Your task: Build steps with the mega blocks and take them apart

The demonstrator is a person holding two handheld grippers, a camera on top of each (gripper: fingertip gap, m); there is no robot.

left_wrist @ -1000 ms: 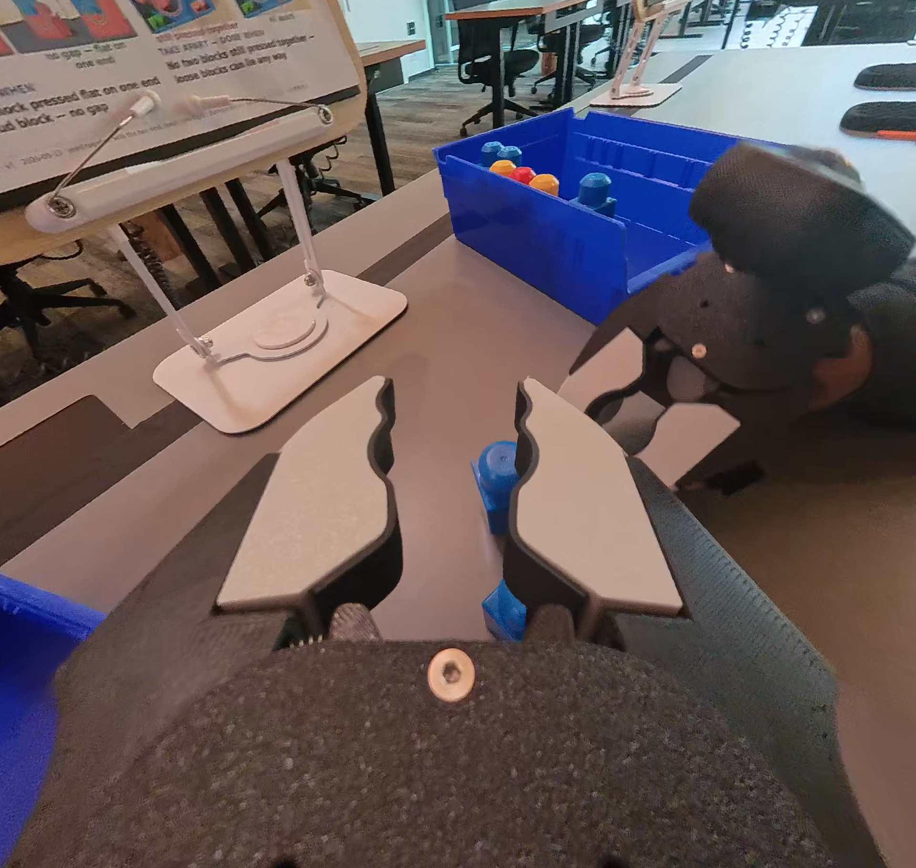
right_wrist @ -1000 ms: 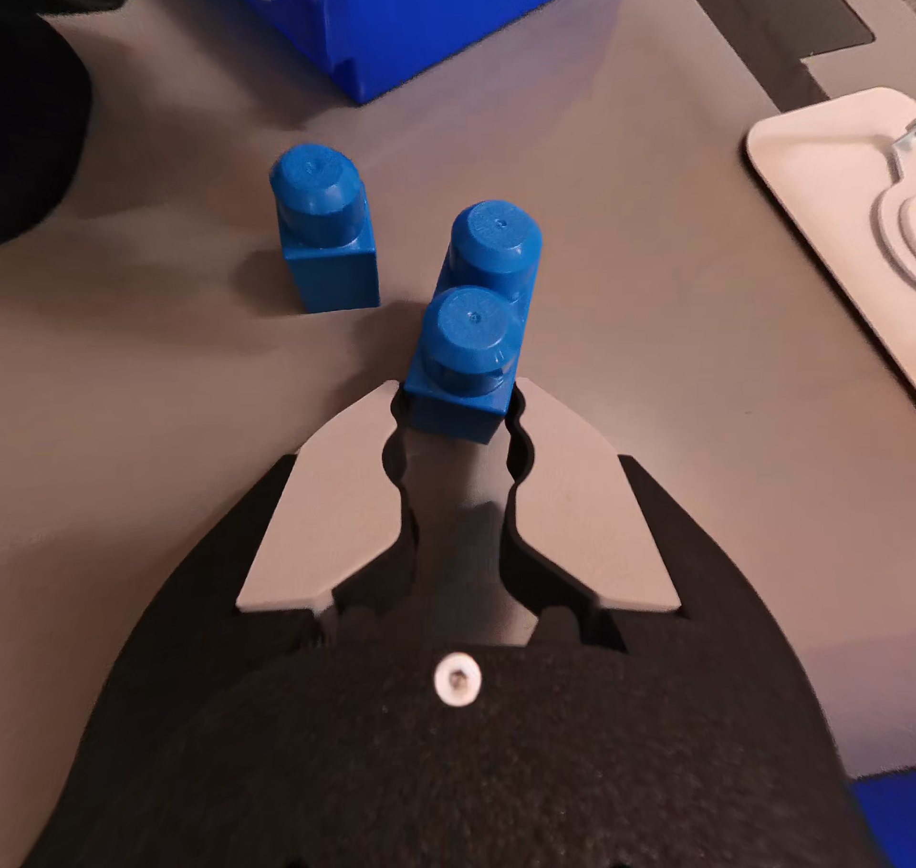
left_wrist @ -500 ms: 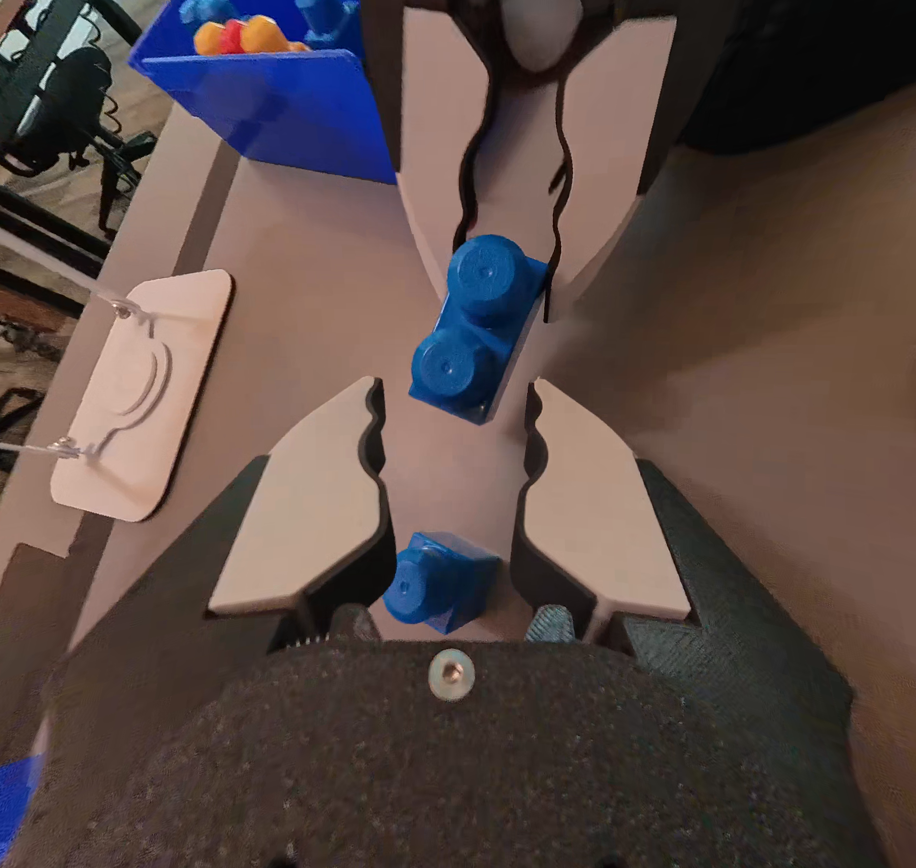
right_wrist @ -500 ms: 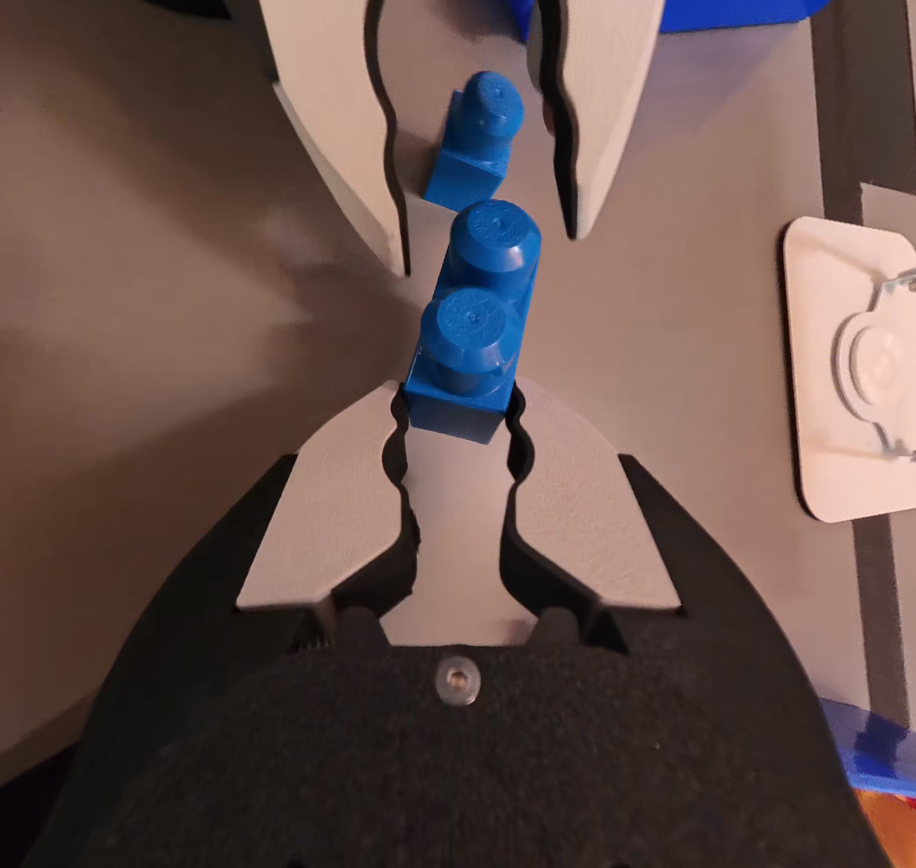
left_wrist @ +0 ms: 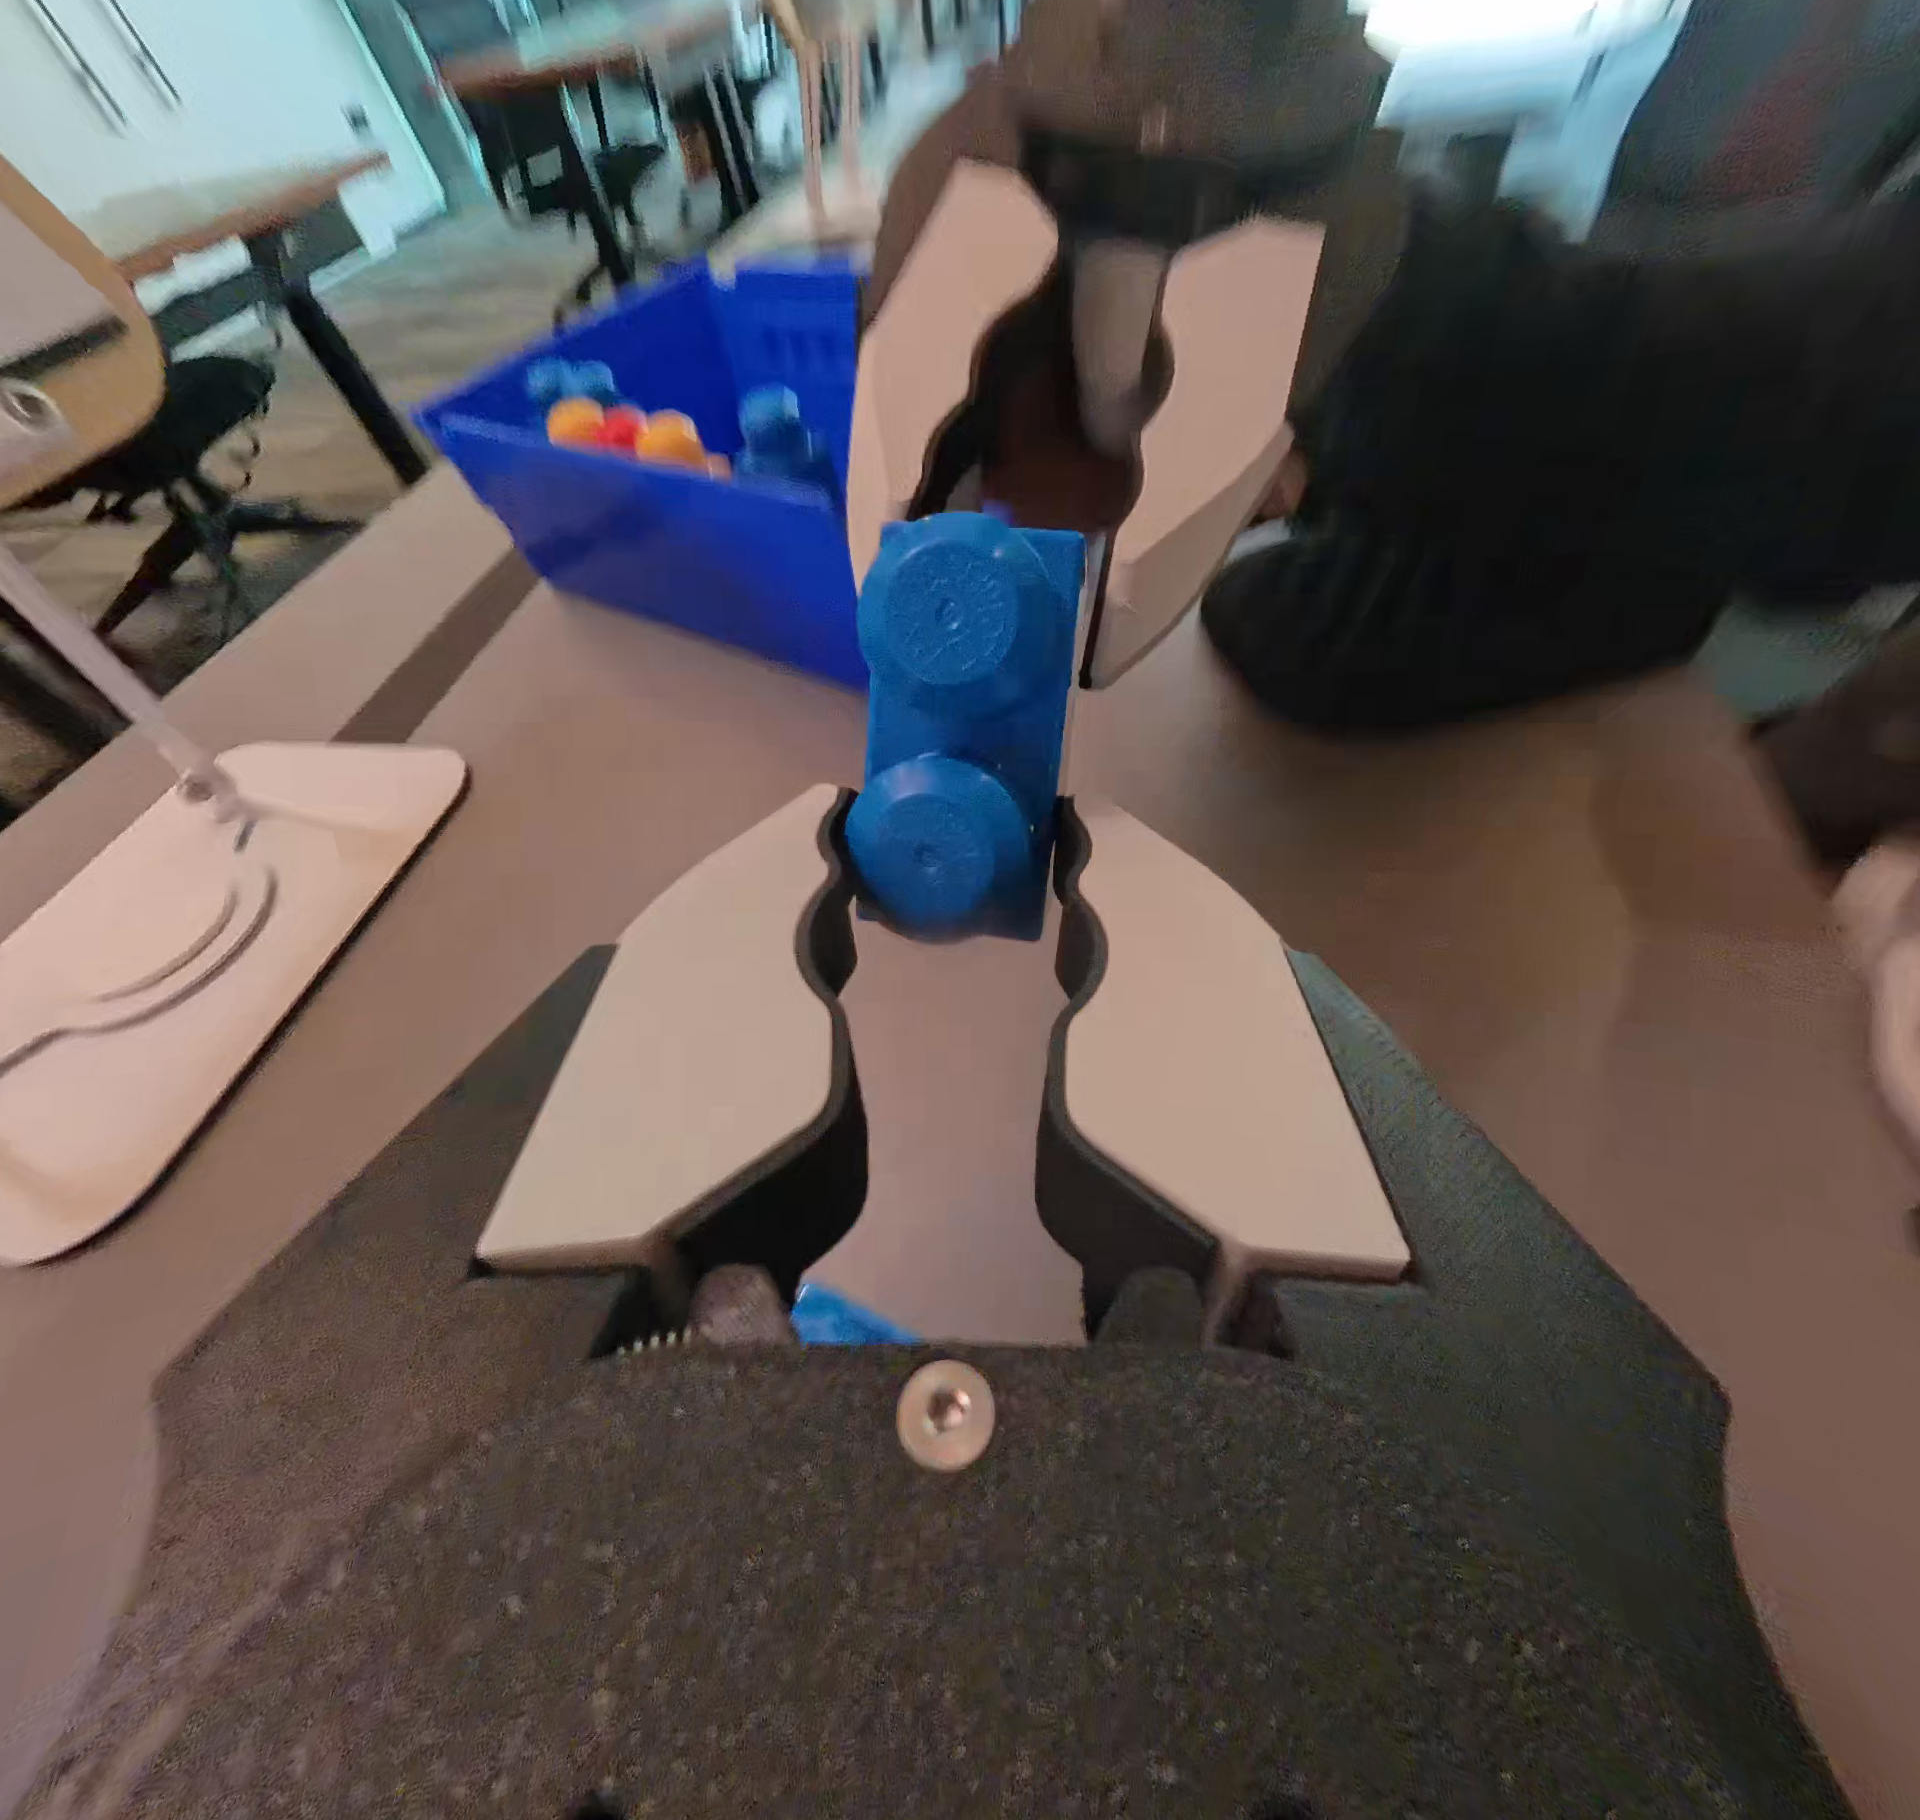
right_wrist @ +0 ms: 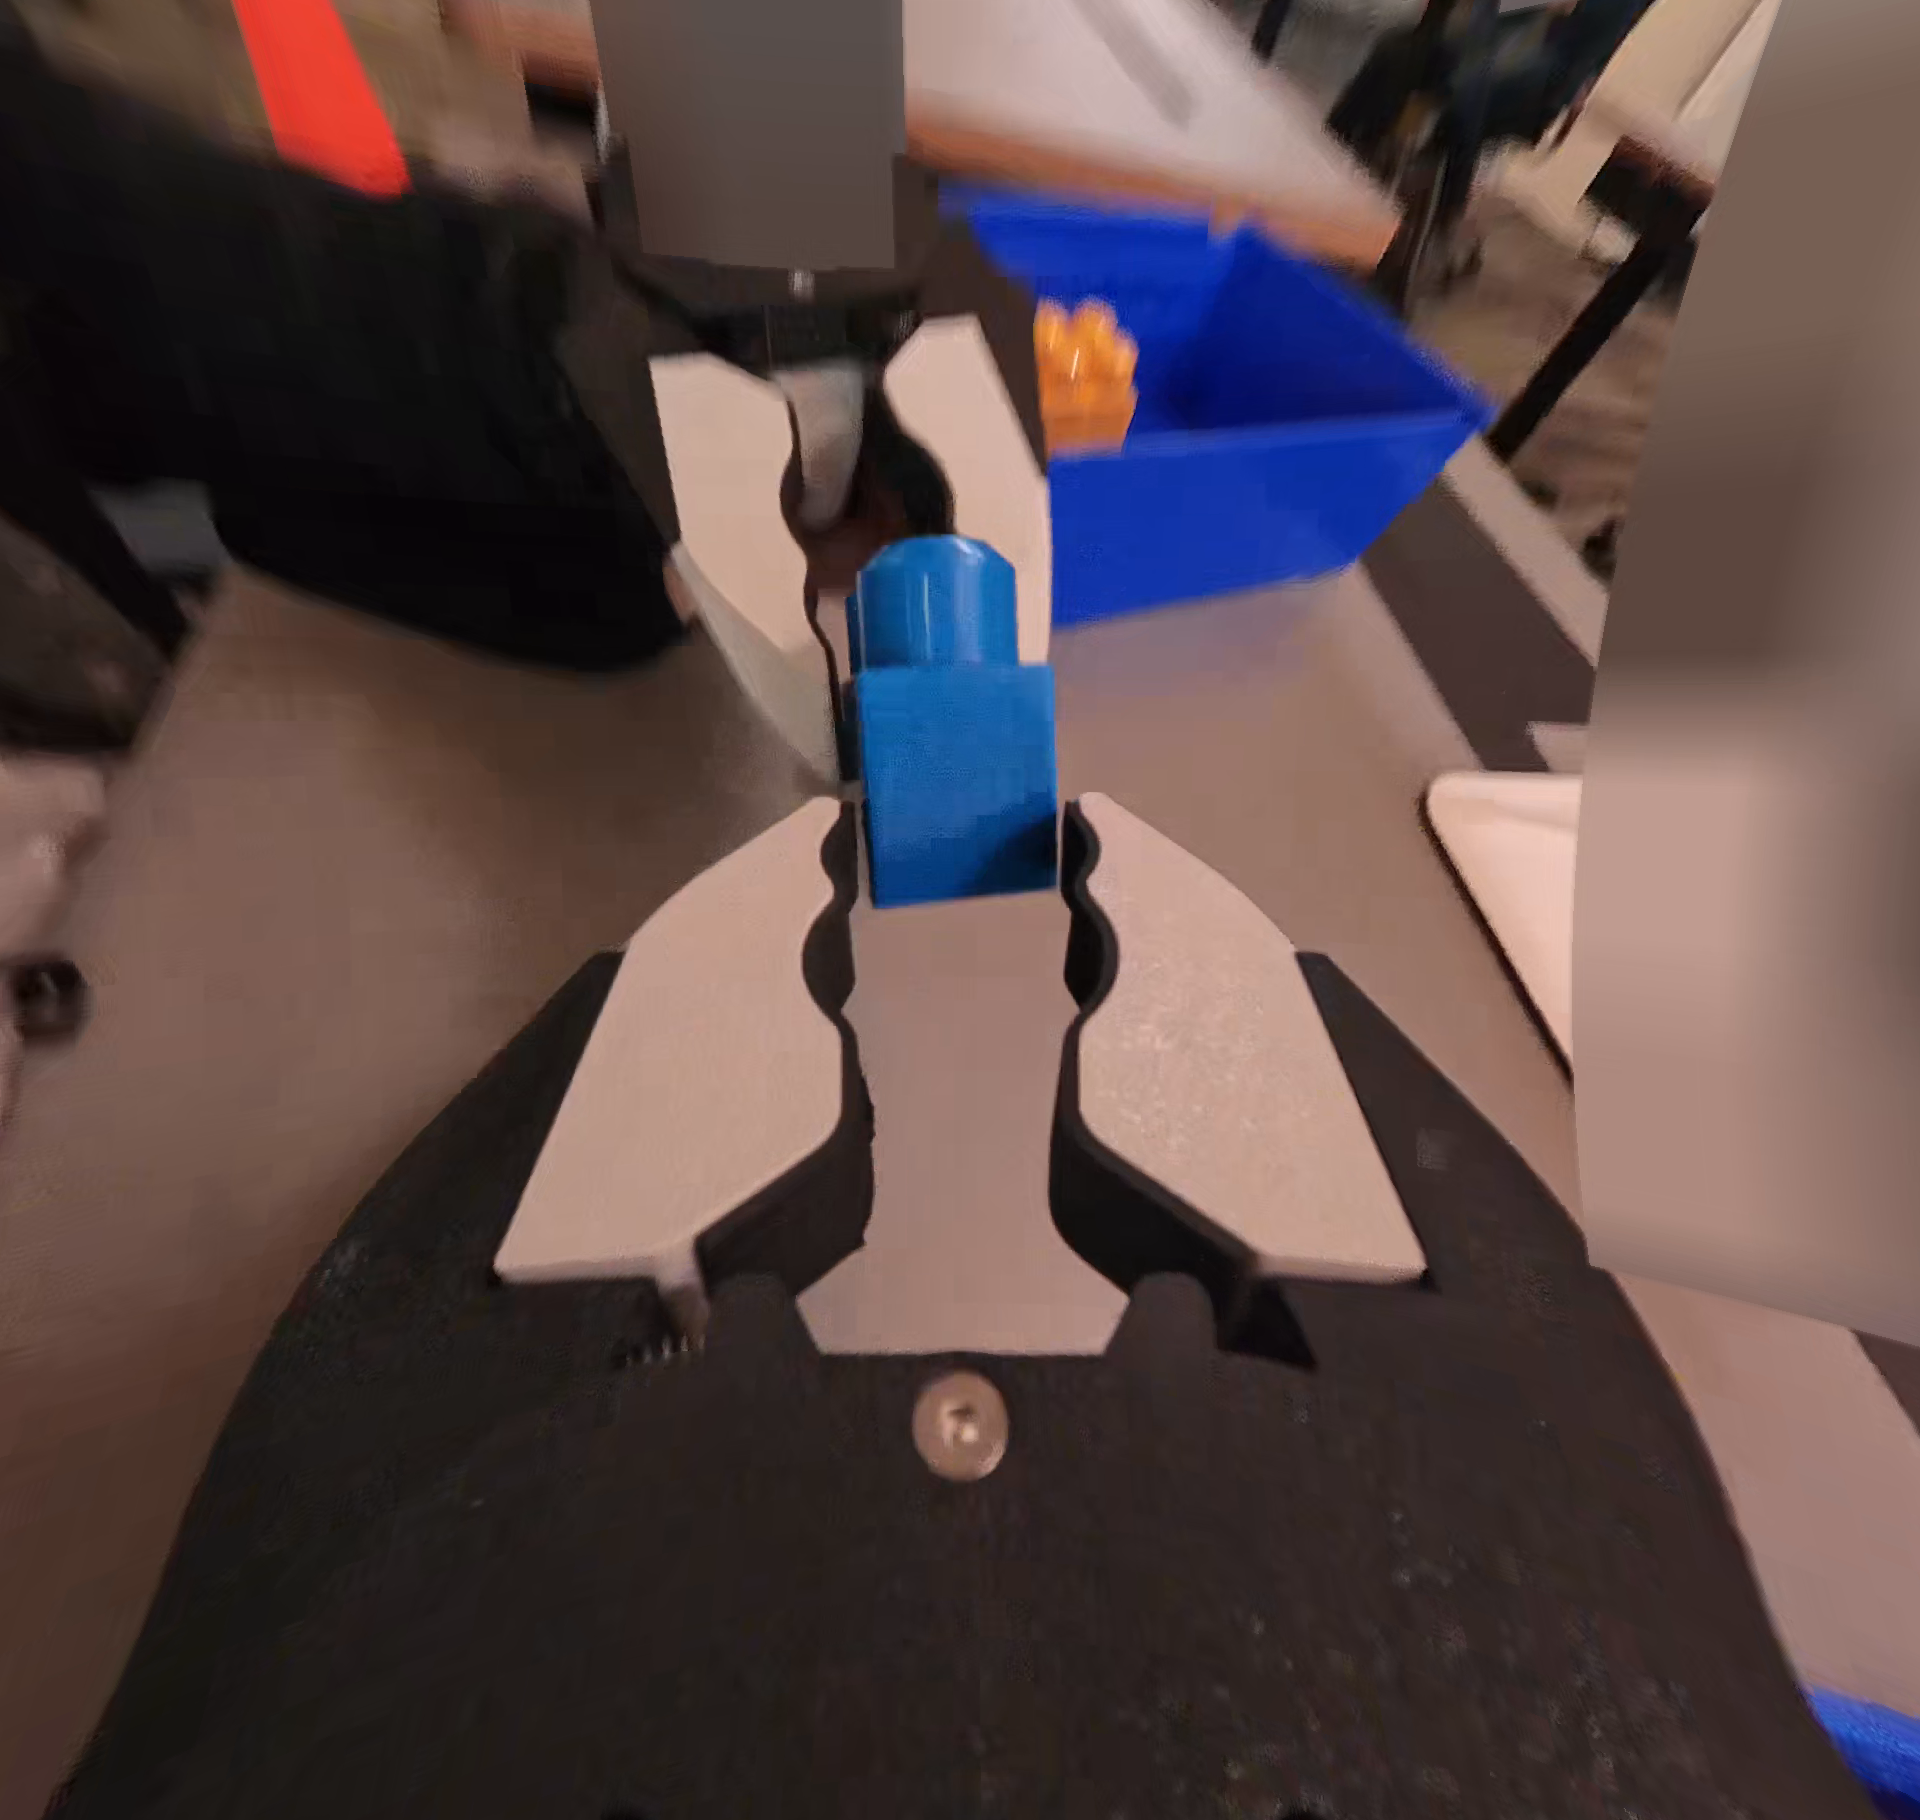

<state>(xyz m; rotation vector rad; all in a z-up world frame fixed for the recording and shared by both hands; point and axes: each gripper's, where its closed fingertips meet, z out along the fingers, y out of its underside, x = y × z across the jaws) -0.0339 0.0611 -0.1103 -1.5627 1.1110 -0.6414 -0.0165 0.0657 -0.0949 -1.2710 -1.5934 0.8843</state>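
Both hand-held grippers [left_wrist: 951, 840] [right_wrist: 961, 835] on blue block [left_wrist: 966, 721]

An open office: rows of long desks [left_wrist: 582, 56] on dark legs, black swivel chairs [left_wrist: 197, 420], wood-look floor [left_wrist: 447, 305], pale walls [left_wrist: 208, 45] beyond the tabletop [left_wrist: 623, 731].

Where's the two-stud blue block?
The two-stud blue block sits centre of both wrist views, clamped end to end between left gripper and right gripper, blue bin behind.

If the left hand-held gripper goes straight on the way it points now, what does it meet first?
The blue block between its fingertips; right behind it, the right hand-held gripper, facing it and apparently gripping the block's far end.
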